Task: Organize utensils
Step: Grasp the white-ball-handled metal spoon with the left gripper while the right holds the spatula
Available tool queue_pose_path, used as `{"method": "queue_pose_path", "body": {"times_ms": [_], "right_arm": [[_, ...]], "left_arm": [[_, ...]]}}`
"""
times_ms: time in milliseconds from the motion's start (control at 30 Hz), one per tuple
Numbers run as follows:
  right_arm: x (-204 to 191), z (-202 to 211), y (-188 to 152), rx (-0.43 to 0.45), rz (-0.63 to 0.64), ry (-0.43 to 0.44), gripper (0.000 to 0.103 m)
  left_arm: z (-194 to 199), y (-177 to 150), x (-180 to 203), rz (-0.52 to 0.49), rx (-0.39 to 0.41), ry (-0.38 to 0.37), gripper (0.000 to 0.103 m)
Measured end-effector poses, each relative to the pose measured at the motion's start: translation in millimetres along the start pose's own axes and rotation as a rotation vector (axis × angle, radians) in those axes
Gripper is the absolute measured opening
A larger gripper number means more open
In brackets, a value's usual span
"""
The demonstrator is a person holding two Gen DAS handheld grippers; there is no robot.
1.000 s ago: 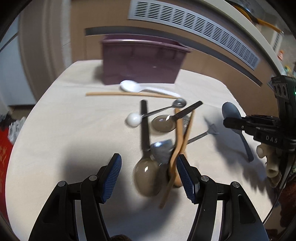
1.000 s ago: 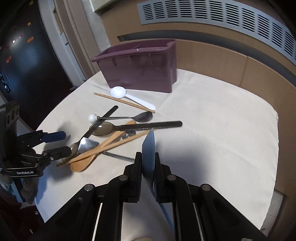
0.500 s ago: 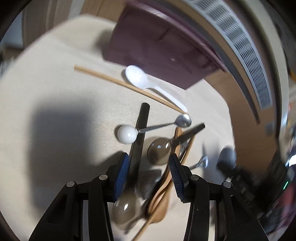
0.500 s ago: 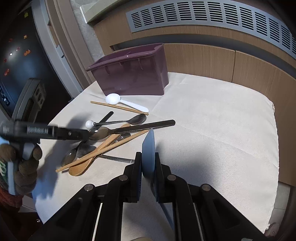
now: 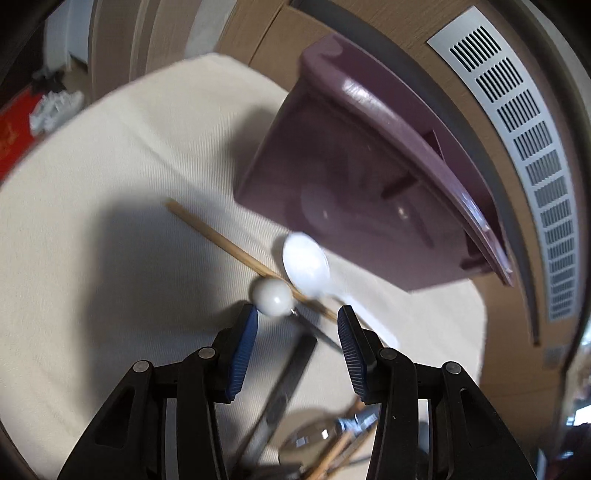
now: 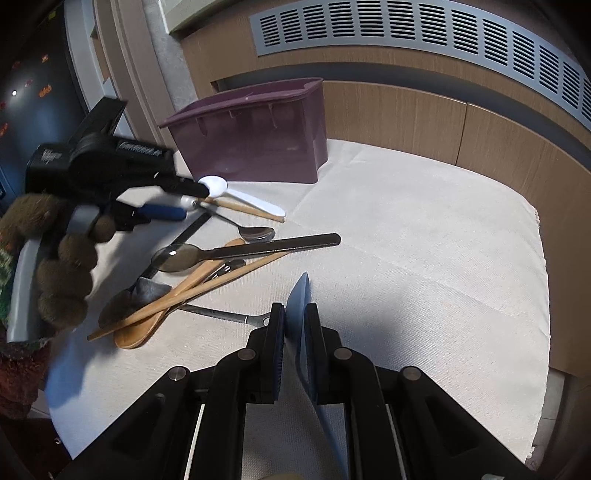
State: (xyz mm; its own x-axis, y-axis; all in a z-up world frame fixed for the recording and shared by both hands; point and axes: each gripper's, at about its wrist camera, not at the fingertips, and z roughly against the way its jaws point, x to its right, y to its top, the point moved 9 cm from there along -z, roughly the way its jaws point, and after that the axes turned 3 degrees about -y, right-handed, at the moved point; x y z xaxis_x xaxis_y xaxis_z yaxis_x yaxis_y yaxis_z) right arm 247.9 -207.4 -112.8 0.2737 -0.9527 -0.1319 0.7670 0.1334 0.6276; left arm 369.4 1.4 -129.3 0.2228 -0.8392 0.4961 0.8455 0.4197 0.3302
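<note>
A purple bin (image 5: 369,192) (image 6: 255,136) stands at the table's far side. Before it lie a white plastic spoon (image 5: 306,264) (image 6: 236,194), a wooden chopstick (image 5: 221,240) and a ball-ended metal spoon (image 5: 272,296). My left gripper (image 5: 295,317) (image 6: 184,201) is open, its fingers astride the ball end and a black handle (image 5: 288,384). My right gripper (image 6: 295,314) is shut on a blue spoon (image 6: 297,299), held above the cloth. A pile of spoons, chopsticks and a fork (image 6: 199,269) lies left of it.
The cloth-covered table (image 6: 424,240) ends at a right edge near wooden cabinets (image 6: 443,122) with a vent grille (image 6: 406,29). A dark fridge (image 6: 33,81) stands at the left.
My left gripper moved forward toward the bin, from over the pile to the ball-ended spoon and white spoon. My right gripper kept its hold on the blue spoon, nearly still.
</note>
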Motion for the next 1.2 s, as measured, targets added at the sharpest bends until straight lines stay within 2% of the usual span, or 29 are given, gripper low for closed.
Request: {"method": "queue_pose_path", "body": {"times_ms": [67, 133, 233, 300, 367, 433, 467, 600, 667, 733, 800, 833, 867, 900, 1000, 1067, 1133, 1200], "right_arm": [[1, 0, 1, 0.001, 0.002, -0.008, 0.01], [1, 2, 2, 0.008, 0.009, -0.02, 0.011], [4, 9, 5, 0.039, 0.027, -0.049, 0.011], [5, 13, 5, 0.048, 0.024, -0.05, 0.011], [9, 14, 5, 0.049, 0.013, -0.046, 0.012], [12, 14, 5, 0.047, 0.006, -0.048, 0.012], [12, 14, 5, 0.046, 0.006, -0.049, 0.012], [9, 13, 6, 0.047, 0.016, -0.044, 0.012], [7, 14, 6, 0.046, 0.024, -0.046, 0.012], [7, 14, 6, 0.048, 0.03, -0.049, 0.012], [7, 12, 6, 0.046, 0.028, -0.048, 0.012], [7, 11, 7, 0.044, 0.025, -0.046, 0.012], [6, 11, 7, 0.042, 0.024, -0.046, 0.012], [6, 12, 7, 0.042, 0.025, -0.047, 0.012], [5, 15, 7, 0.055, 0.042, -0.068, 0.012], [6, 17, 7, 0.066, 0.054, -0.084, 0.013], [8, 17, 7, 0.067, 0.057, -0.093, 0.013], [9, 16, 6, 0.063, 0.058, -0.093, 0.013]], "left_arm": [[-2, 6, 2, -0.078, 0.036, 0.081, 0.046], [-5, 6, 8, -0.2, 0.053, 0.149, 0.046], [-4, -4, 12, -0.433, 0.057, 0.233, 0.046], [0, -8, 4, -0.524, 0.059, 0.267, 0.046], [9, -8, -7, -0.569, 0.072, 0.285, 0.047], [17, -3, -19, -0.56, 0.087, 0.311, 0.046], [25, -1, -28, -0.518, 0.087, 0.3, 0.045], [52, 3, -46, -0.353, 0.066, 0.143, 0.045], [57, -3, -48, -0.272, 0.024, 0.085, 0.045], [64, -22, -56, -0.184, -0.053, -0.005, 0.045], [51, -40, -50, -0.083, -0.175, -0.103, 0.045], [49, -54, -48, -0.054, -0.205, -0.12, 0.045], [46, -55, -44, -0.026, -0.208, -0.129, 0.045], [46, -48, -42, -0.007, -0.176, -0.121, 0.045], [42, -34, -41, 0.036, -0.104, -0.074, 0.045], [30, -27, -38, 0.054, -0.087, -0.041, 0.044], [27, -25, -27, -0.011, -0.056, -0.019, 0.044], [24, -26, -8, -0.165, -0.02, 0.007, 0.044]]}}
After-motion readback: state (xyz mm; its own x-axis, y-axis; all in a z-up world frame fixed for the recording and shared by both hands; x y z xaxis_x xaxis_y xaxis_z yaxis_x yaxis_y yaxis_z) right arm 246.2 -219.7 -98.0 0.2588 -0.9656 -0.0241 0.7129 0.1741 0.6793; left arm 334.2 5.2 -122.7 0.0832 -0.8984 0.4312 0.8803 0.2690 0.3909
